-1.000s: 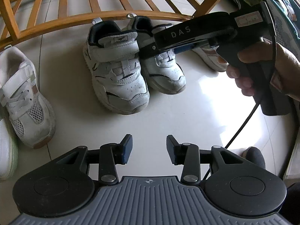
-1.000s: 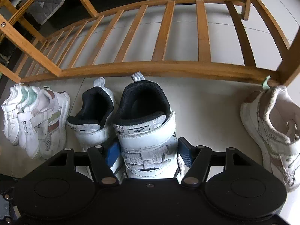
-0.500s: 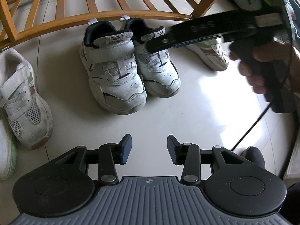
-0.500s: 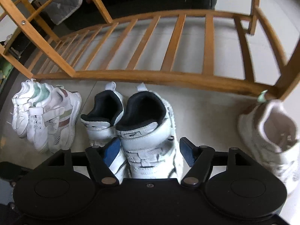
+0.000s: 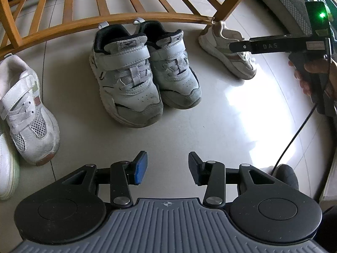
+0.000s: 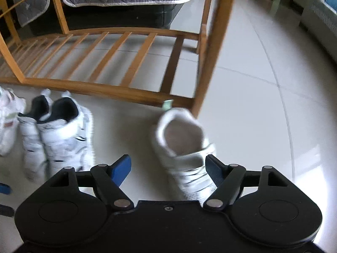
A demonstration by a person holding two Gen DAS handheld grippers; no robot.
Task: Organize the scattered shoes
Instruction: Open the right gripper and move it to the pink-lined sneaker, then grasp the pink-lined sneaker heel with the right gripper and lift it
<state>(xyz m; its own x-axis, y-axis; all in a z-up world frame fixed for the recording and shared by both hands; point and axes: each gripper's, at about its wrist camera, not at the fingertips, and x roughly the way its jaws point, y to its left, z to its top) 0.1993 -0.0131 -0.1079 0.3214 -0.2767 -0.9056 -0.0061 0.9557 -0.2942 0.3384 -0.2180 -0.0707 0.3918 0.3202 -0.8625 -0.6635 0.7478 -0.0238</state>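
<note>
Tiled floor (image 5: 210, 126), white sneakers (image 5: 126, 80), wooden rack (image 5: 105, 21)

A pair of white, black-collared strap sneakers (image 5: 145, 71) stands side by side, heels at the wooden rack (image 5: 118, 19), ahead of the left fingers (image 5: 141, 166). A lone white mesh sneaker (image 6: 185, 147) lies between the right fingers (image 6: 122, 167), touching neither clearly.

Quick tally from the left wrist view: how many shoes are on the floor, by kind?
White sneakers with black collars: 2, side by side
White mesh strap shoes: 2, one at the left, one apart at the right by the wooden rack
White shoe with green sole: 1, cut off at the left edge
Total: 5
</note>
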